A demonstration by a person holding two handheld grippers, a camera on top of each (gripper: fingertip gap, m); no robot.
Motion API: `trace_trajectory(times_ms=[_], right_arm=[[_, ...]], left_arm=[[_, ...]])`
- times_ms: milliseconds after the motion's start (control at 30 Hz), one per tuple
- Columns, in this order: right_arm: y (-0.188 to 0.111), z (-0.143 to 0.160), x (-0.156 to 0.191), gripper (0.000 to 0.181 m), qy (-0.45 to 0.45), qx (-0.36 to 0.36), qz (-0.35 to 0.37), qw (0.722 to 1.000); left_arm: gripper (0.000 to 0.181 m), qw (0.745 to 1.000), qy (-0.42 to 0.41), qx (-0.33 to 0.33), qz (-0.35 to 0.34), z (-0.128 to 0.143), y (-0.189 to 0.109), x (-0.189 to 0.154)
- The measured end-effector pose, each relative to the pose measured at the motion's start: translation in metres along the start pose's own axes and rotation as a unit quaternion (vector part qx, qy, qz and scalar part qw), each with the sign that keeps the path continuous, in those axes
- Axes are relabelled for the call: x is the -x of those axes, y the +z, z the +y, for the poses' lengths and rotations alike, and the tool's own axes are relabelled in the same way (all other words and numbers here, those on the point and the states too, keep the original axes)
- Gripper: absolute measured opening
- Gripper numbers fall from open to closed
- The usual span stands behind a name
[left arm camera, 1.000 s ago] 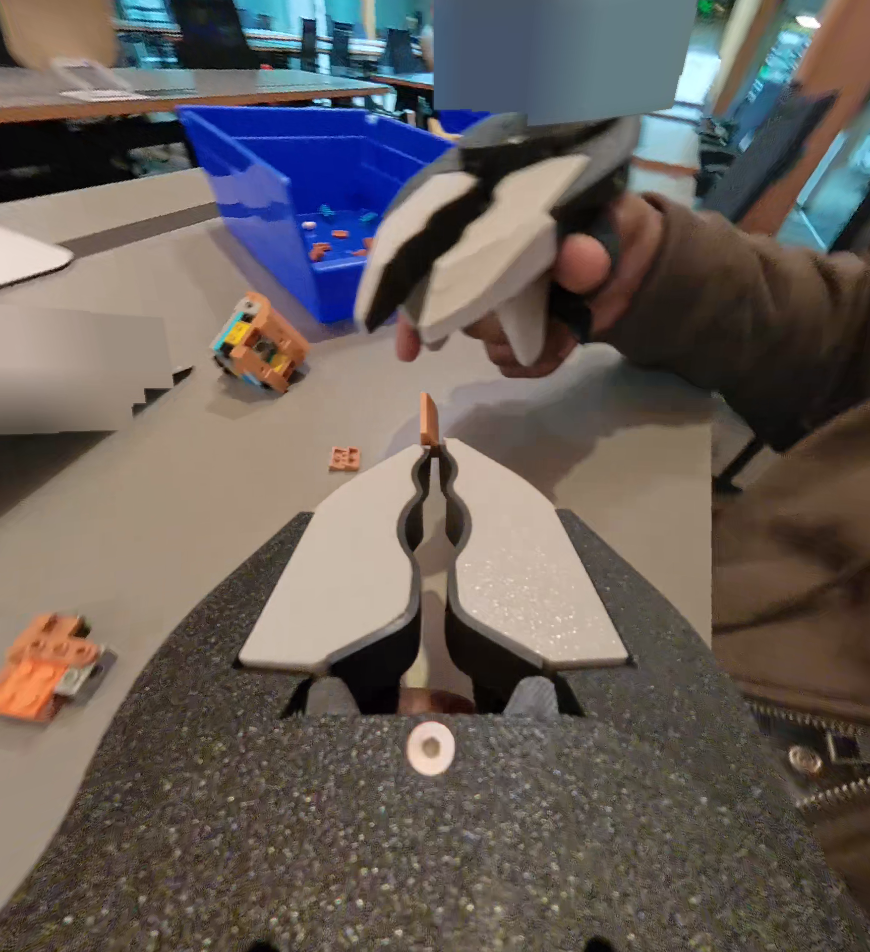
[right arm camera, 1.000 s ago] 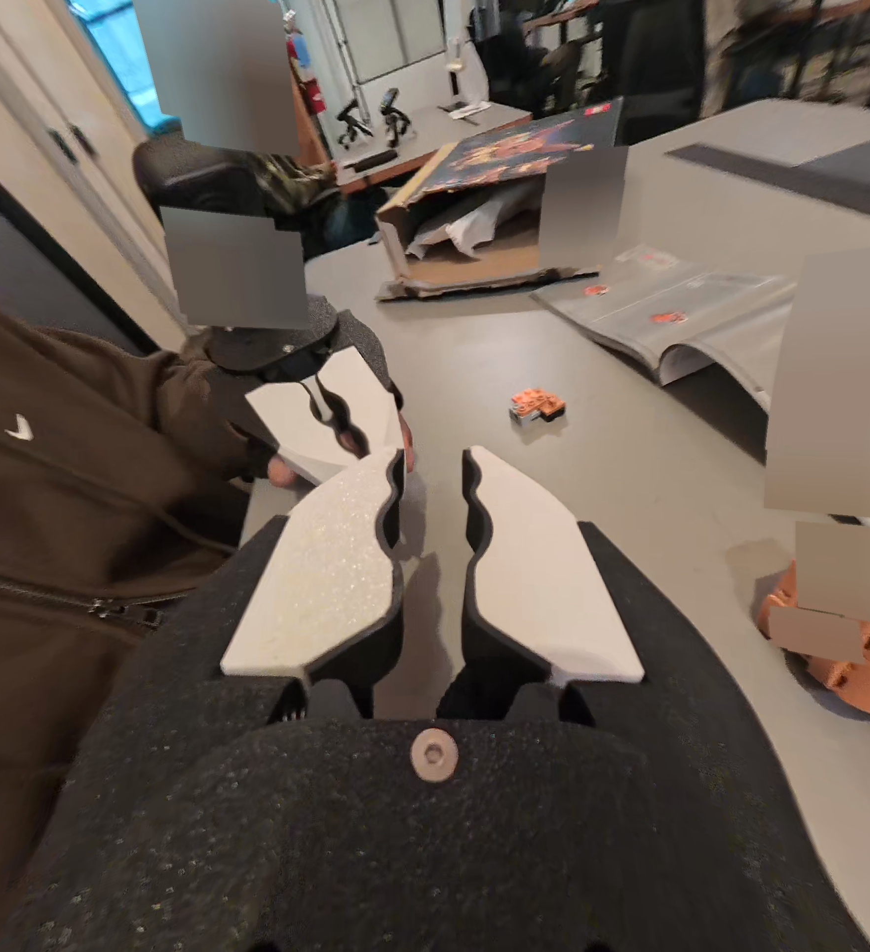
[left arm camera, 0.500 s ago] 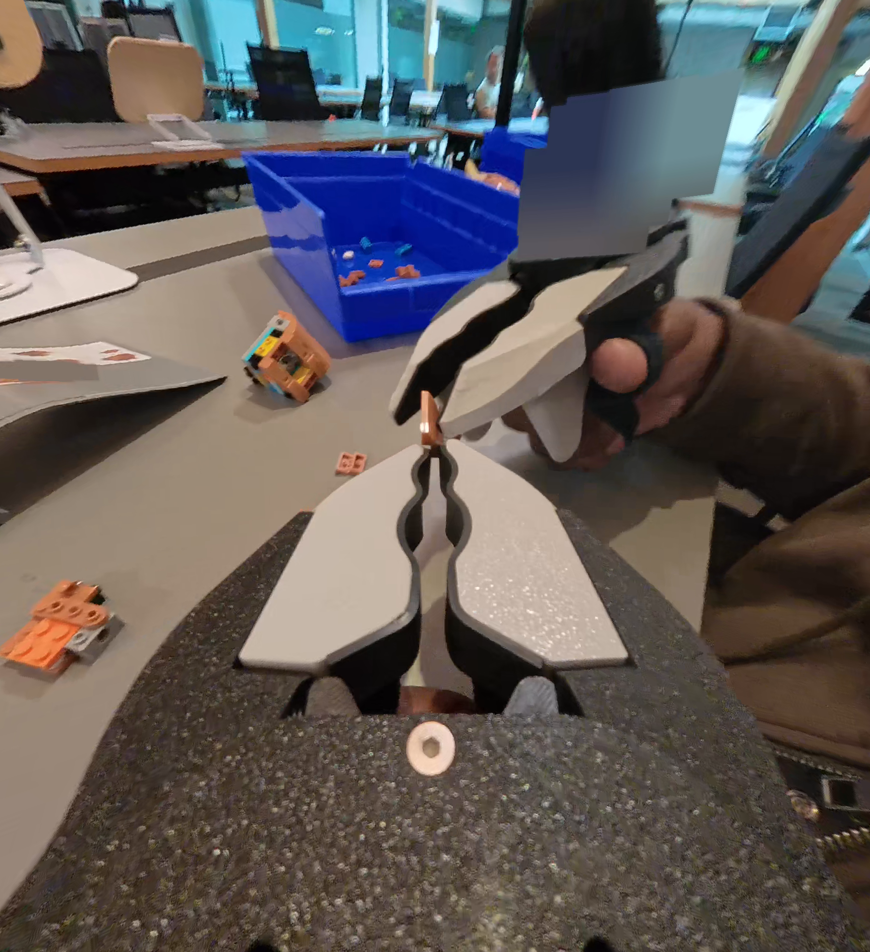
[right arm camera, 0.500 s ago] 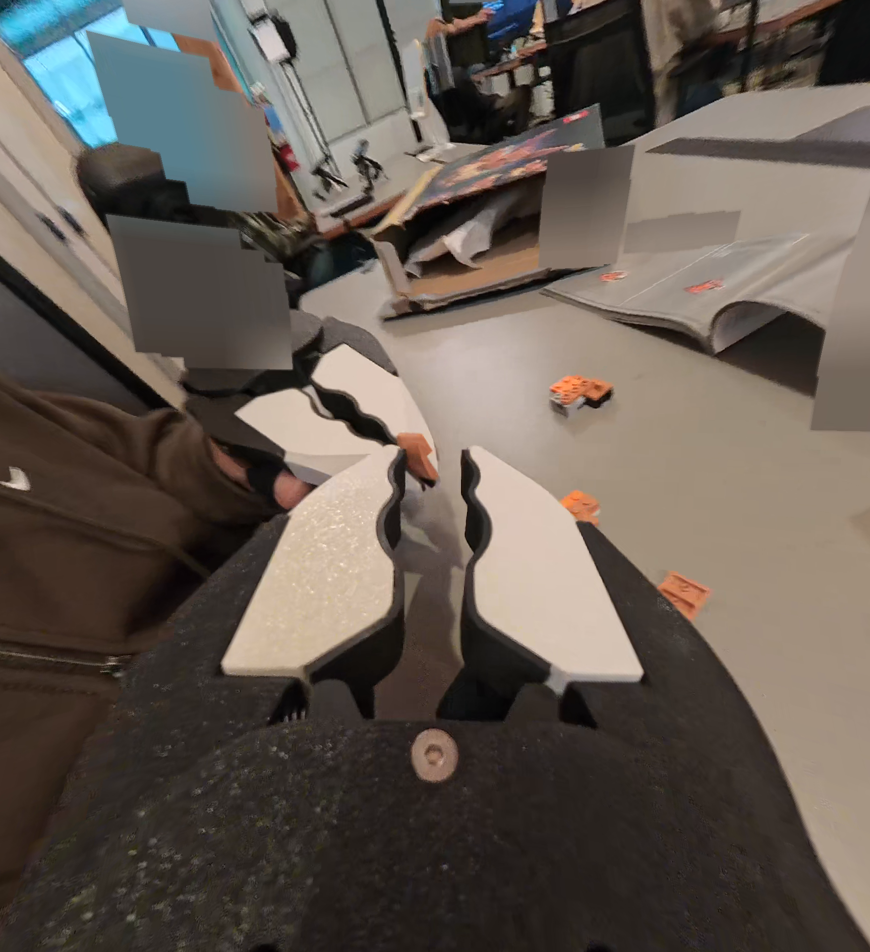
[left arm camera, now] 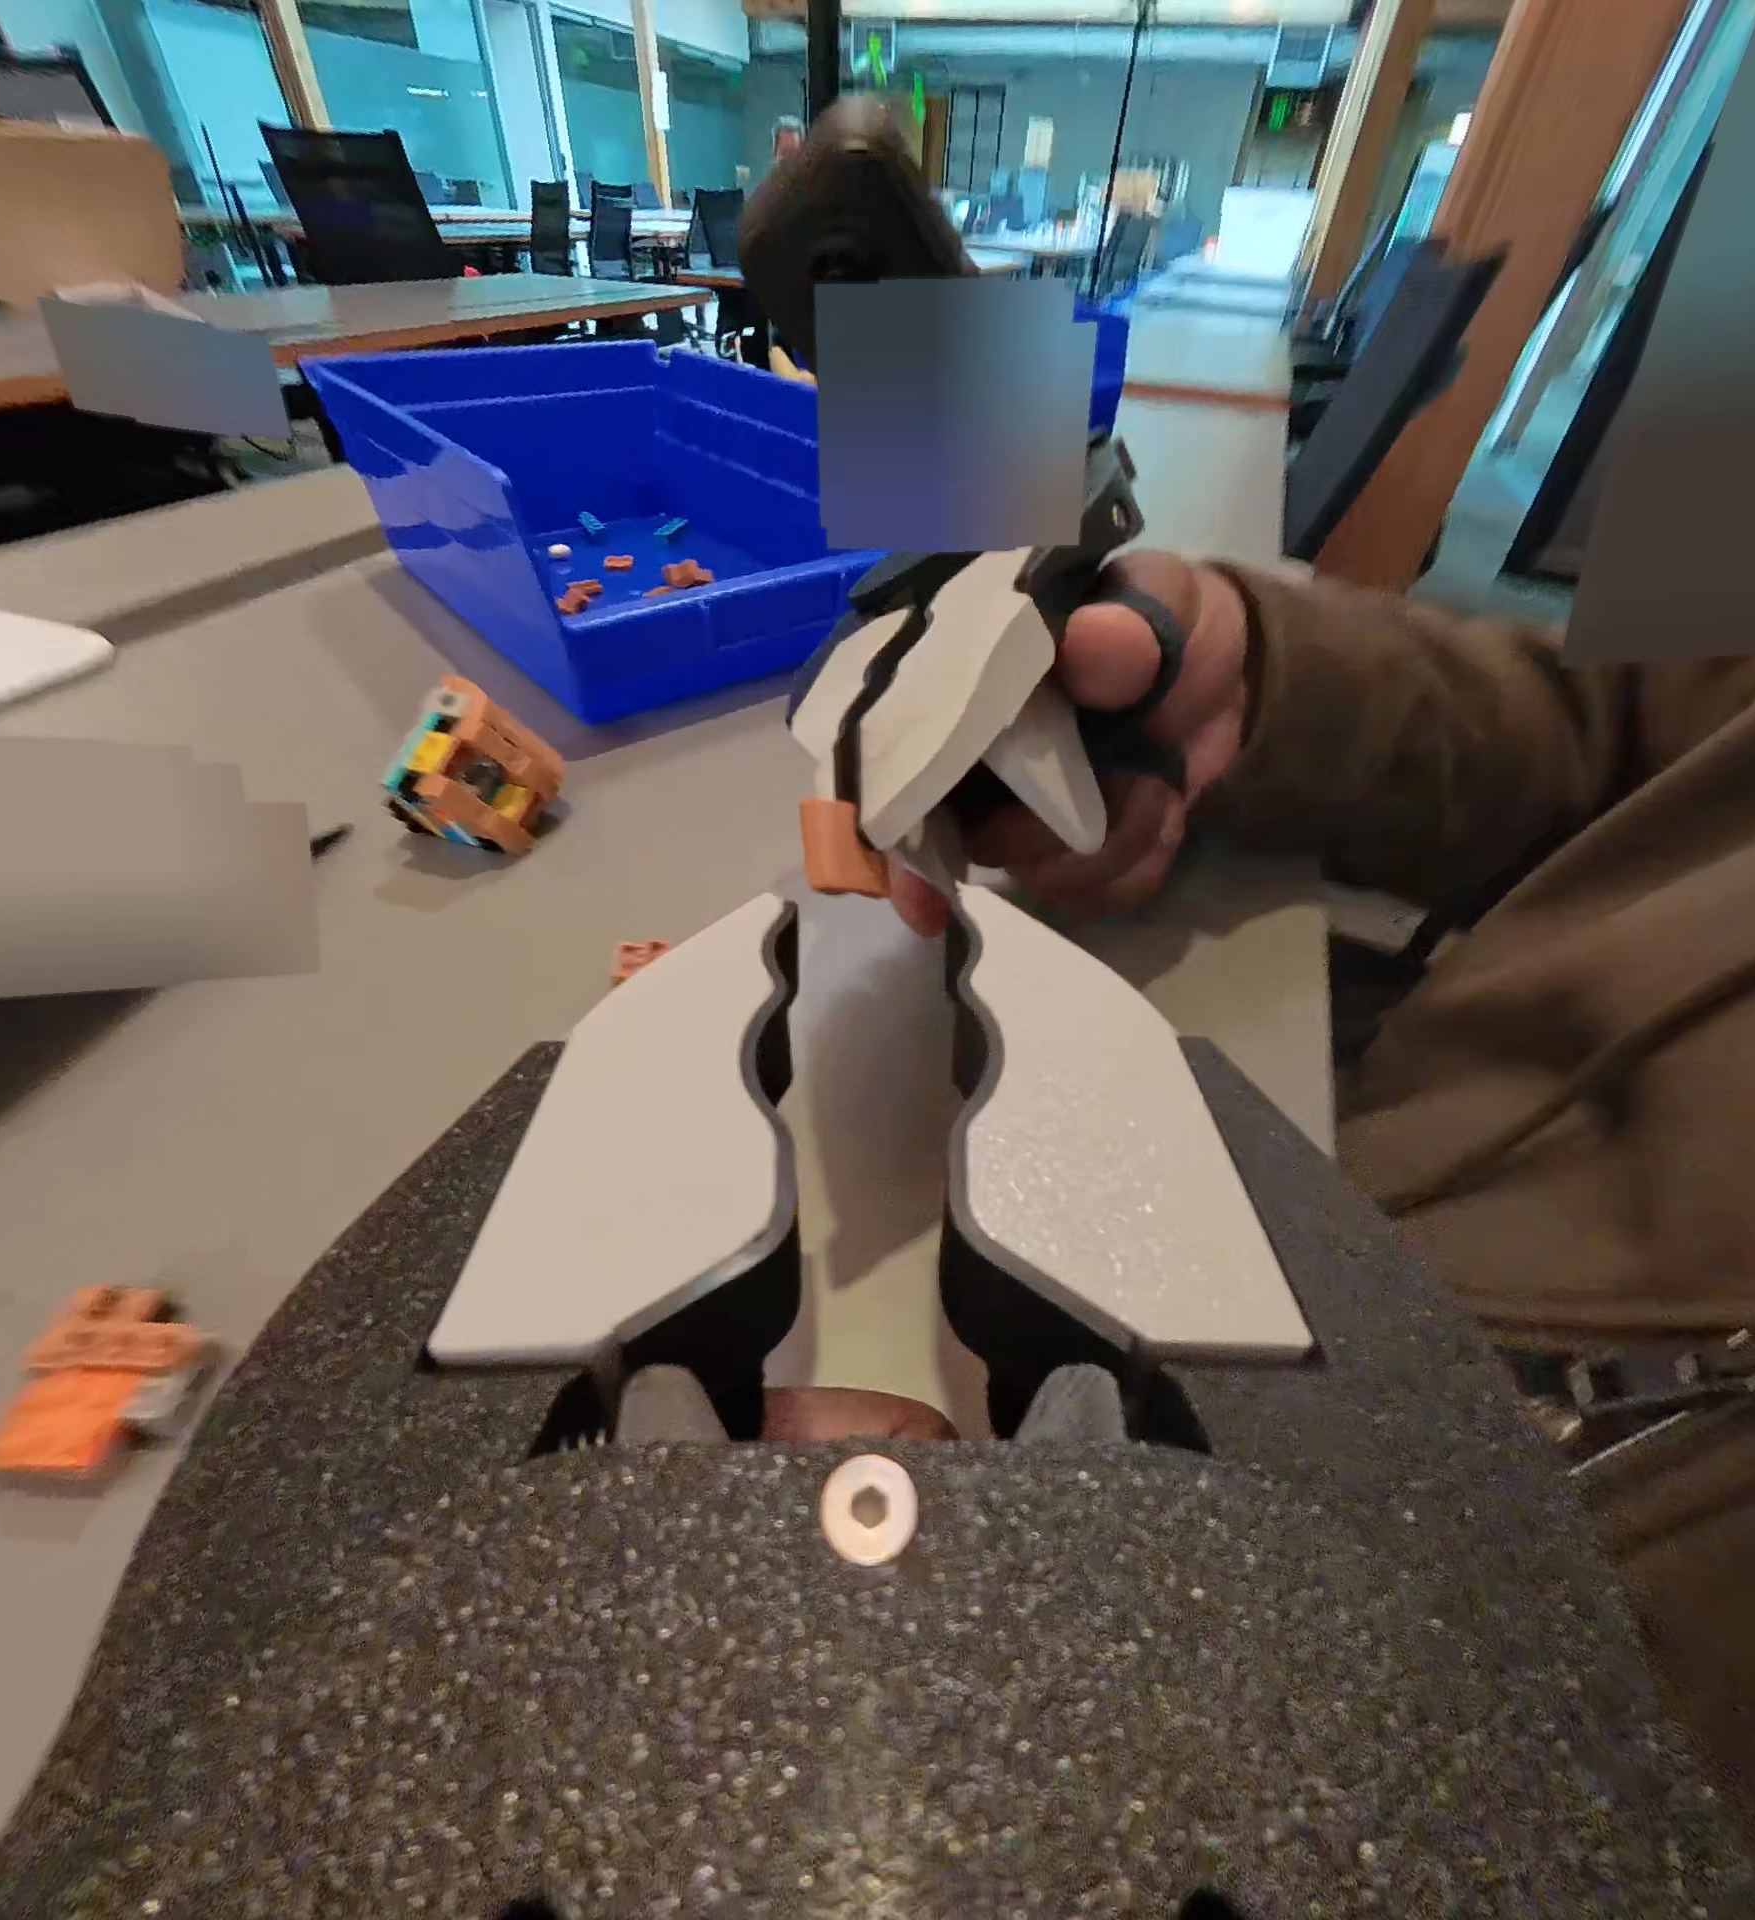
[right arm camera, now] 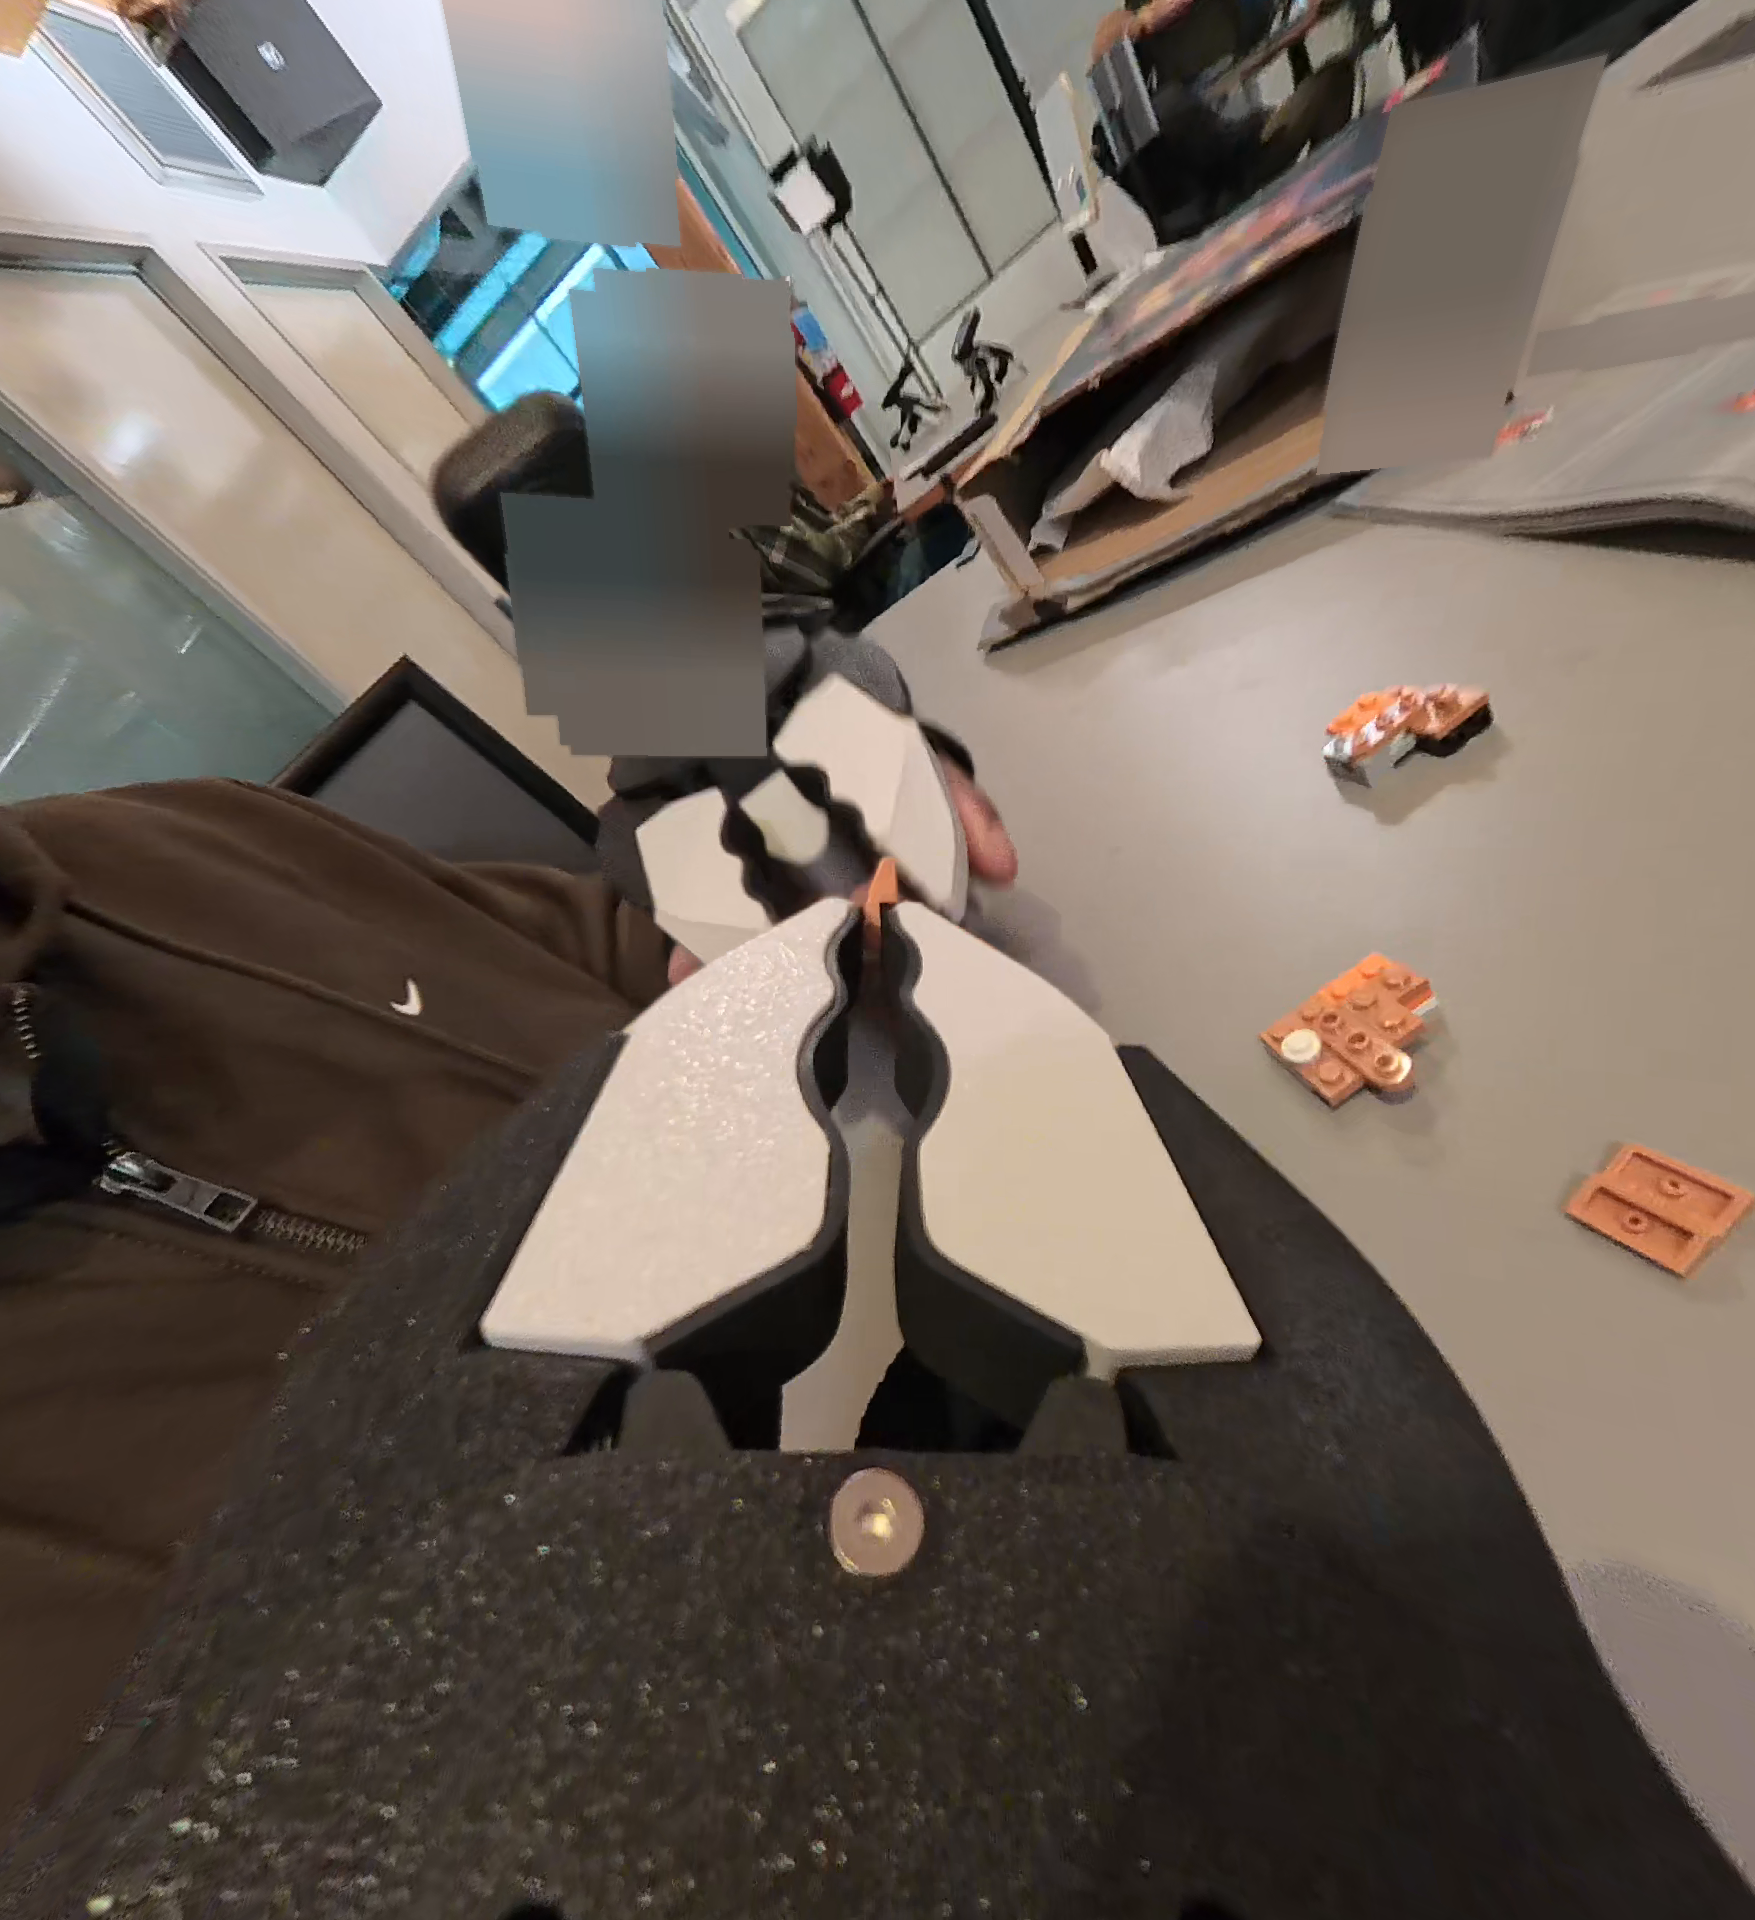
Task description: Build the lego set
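My right gripper (right arm camera: pixel 878 920) is shut on a small orange lego plate (right arm camera: pixel 882 889), held on edge at the fingertips above the grey table (right arm camera: pixel 1268 852). In the left wrist view the right gripper (left arm camera: pixel 868 831) shows just beyond my left fingertips, with the orange plate (left arm camera: pixel 838 848) sticking out of it. My left gripper (left arm camera: pixel 868 920) is open and empty, its jaws spread a little below the plate. It also shows in the right wrist view (right arm camera: pixel 831 862), right behind the plate.
A blue bin (left arm camera: pixel 457 488) with loose pieces stands at the back. A small orange, teal and yellow model (left arm camera: pixel 468 769) lies before it. Orange plate assemblies (right arm camera: pixel 1346 1029) (right arm camera: pixel 1403 727) (left arm camera: pixel 94 1382) and a single plate (right arm camera: pixel 1657 1205) lie on the table. An open booklet (right arm camera: pixel 1631 468) and a cardboard box (right arm camera: pixel 1164 447) lie farther off. My two grippers' fingertips are within a few centimetres of each other.
The orange plate passed from my left gripper to my right. The right gripper closed on it and the left opened. Both grippers drew close together.
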State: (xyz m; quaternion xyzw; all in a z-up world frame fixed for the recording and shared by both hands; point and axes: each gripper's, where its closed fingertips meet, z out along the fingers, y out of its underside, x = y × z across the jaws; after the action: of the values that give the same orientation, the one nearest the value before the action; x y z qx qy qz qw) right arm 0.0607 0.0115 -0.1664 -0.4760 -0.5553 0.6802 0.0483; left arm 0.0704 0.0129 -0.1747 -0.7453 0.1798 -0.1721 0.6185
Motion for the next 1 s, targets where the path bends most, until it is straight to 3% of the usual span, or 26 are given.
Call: trace_trajectory(times_ms=[133,233,300,633,1000], right_arm=[[0.007,0.014,-0.002,0.003,0.013,0.048,-0.007,0.999],[0.011,0.025,0.002,0.003,0.014,0.086,-0.024,0.996],[0.012,0.031,0.003,0.003,0.014,0.103,-0.029,0.994],[0.015,0.051,0.012,0.003,0.002,0.169,-0.061,0.984],[0.014,0.051,0.013,0.003,0.011,0.169,-0.074,0.983]], left_arm=[[0.029,0.979,0.200,0.033,-0.009,0.000,-0.007,0.004],[0.030,0.931,0.360,0.057,0.027,0.009,-0.008,-0.006],[0.031,0.909,0.406,0.077,0.057,0.018,-0.008,-0.009],[0.016,0.884,0.426,0.075,0.177,0.029,-0.015,-0.029],[0.021,0.879,0.441,0.068,0.168,0.032,-0.015,-0.027]])
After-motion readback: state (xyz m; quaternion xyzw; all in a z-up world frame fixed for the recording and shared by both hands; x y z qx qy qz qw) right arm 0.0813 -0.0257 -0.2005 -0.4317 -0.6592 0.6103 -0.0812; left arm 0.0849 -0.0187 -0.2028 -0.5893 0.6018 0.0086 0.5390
